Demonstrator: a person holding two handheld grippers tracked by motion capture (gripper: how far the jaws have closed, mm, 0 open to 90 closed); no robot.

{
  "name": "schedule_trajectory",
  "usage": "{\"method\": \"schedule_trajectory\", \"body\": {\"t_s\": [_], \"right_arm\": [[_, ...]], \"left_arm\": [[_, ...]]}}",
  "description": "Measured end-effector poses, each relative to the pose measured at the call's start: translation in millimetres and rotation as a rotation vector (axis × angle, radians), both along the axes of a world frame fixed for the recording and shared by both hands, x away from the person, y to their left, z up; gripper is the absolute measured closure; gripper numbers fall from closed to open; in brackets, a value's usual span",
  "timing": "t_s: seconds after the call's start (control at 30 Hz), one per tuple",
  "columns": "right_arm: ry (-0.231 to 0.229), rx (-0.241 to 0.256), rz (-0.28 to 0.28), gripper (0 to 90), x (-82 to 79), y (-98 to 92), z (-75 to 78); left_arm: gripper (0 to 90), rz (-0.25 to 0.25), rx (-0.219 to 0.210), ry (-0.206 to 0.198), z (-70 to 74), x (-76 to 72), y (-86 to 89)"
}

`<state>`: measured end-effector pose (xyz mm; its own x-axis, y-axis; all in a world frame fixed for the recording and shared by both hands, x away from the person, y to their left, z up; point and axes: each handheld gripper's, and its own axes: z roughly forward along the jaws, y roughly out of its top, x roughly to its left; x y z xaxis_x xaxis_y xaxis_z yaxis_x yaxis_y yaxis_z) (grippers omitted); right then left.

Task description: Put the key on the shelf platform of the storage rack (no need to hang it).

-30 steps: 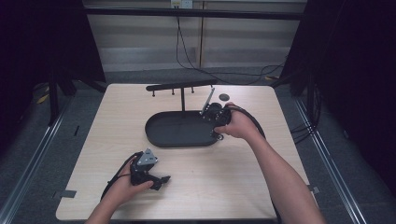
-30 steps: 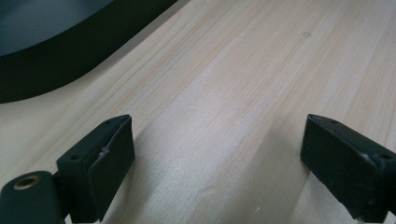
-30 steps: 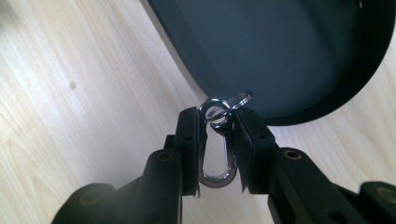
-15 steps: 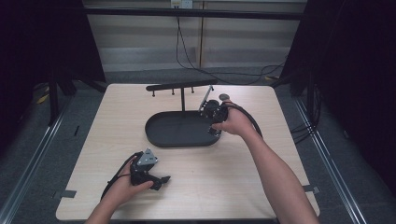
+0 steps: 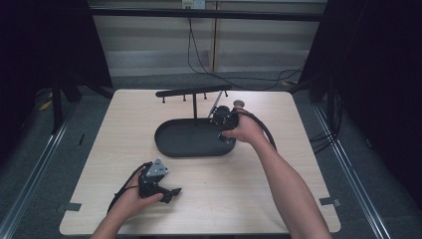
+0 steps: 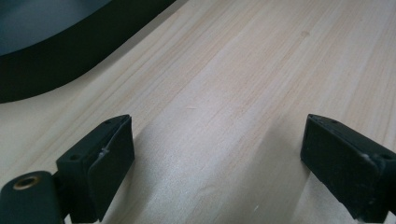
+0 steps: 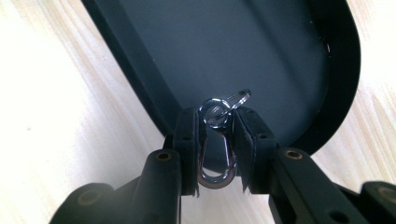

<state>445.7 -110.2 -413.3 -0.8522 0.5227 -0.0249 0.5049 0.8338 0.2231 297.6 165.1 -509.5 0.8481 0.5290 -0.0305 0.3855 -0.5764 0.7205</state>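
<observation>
A black oval tray (image 5: 174, 144) lies mid-table. In the right gripper view, my right gripper (image 7: 217, 140) is shut on a silver carabiner clip (image 7: 215, 154) with a key ring (image 7: 219, 109) at its top, held over the tray's right end (image 7: 341, 56). In the high view that gripper (image 5: 221, 121) hovers at the tray's far right rim. My left gripper (image 5: 171, 193) rests low near the table's front left, jaws wide open with bare wood between them (image 6: 212, 154); the tray's rim (image 6: 70, 60) shows at the upper left of its view.
A black bar rack with short pegs (image 5: 194, 93) stands behind the tray on a thin post. A small round dark object (image 5: 239, 104) lies at the back right of the table. Cables trail from both grippers.
The right hand and its gripper have shifted slightly at the tray's right end. The left gripper has stayed where it was.
</observation>
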Motion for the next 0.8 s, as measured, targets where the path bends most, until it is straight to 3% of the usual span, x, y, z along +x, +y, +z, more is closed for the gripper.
{"method": "schedule_trajectory", "body": {"t_s": [0.8], "right_arm": [[-0.011, 0.022, 0.004, 71.4, 4.0, 7.5, -31.5]], "left_arm": [[9.1, -0.002, 0.0, -0.003, -0.2, 0.0, -0.1]]}}
